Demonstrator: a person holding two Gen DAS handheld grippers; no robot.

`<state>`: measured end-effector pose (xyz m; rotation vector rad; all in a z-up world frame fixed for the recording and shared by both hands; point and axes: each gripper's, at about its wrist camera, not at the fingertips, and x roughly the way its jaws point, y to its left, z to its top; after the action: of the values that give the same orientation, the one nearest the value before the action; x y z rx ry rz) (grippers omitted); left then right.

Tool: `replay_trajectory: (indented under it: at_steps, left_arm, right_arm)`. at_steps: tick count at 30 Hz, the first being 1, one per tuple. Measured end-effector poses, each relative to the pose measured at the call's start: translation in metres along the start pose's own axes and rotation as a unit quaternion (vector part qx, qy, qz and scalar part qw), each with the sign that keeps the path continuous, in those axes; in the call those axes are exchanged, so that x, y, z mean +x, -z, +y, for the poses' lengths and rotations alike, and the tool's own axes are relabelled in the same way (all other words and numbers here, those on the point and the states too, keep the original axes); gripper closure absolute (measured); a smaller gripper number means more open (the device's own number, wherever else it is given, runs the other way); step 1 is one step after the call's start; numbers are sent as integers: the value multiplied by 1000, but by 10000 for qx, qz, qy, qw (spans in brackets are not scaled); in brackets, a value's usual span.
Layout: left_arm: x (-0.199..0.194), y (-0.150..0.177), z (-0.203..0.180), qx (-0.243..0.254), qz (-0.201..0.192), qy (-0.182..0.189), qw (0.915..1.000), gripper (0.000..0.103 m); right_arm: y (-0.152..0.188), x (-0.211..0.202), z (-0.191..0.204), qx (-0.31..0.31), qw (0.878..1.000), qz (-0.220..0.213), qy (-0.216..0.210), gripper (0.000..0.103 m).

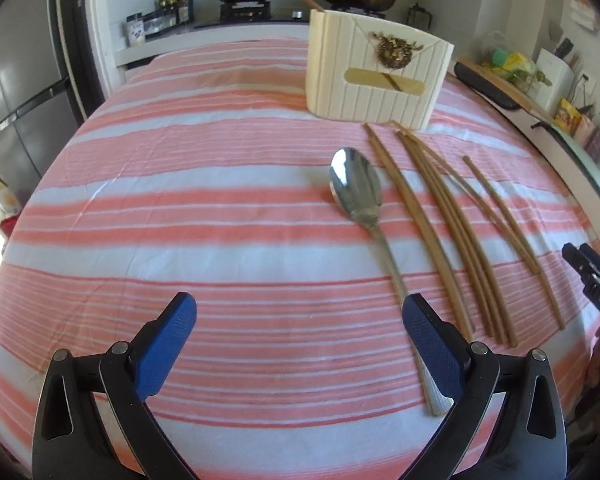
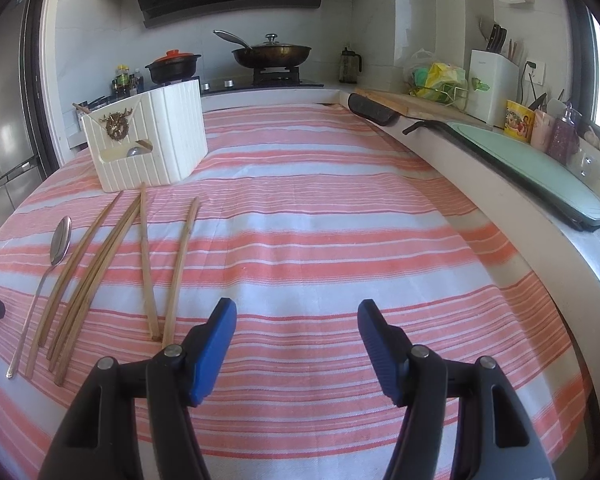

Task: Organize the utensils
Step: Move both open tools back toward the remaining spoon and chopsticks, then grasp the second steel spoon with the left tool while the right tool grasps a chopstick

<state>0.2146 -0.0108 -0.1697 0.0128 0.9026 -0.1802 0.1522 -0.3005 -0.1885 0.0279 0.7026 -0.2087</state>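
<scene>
A metal spoon (image 1: 356,192) lies on the striped cloth, bowl far, handle toward me; it also shows in the right wrist view (image 2: 60,236). Several wooden chopsticks (image 1: 452,232) lie beside it to the right, also seen in the right wrist view (image 2: 112,256). A white ribbed utensil holder (image 1: 376,76) stands behind them, with a chopstick and a spoon inside (image 2: 148,136). My left gripper (image 1: 300,320) is open, its right finger (image 1: 432,344) over the spoon handle. My right gripper (image 2: 296,320) is open and empty, right of the chopsticks.
The table with the pink-and-white striped cloth (image 2: 320,220) ends at a raised counter edge (image 2: 520,208) on the right, with a cutting board (image 2: 532,168). A stove with pans (image 2: 272,54) stands behind. A fridge (image 1: 16,100) is at the left.
</scene>
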Motion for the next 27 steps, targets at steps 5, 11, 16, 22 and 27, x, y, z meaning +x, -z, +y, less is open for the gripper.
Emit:
replay_trajectory:
  at_steps: [5, 11, 16, 22, 27]
  left_arm:
    - [27, -16, -31, 374, 127, -358, 9986, 1]
    - [40, -11, -18, 107, 292, -271, 9991, 0]
    - [38, -7, -7, 57, 248, -270, 9993, 0]
    - [37, -5, -6, 49, 227, -273, 9994, 0]
    - [38, -6, -7, 43, 223, -270, 9994, 0]
  right_arm:
    - [0, 1, 1, -26, 10000, 47, -78, 39]
    - [0, 5, -5, 107, 9992, 180, -349, 39]
    - [-6, 14, 2, 3, 9946, 671, -789, 39]
    - [-35, 20, 27, -255, 9895, 787, -1188, 49]
    - [-55, 49, 48, -497, 9828, 1108, -1389, 72]
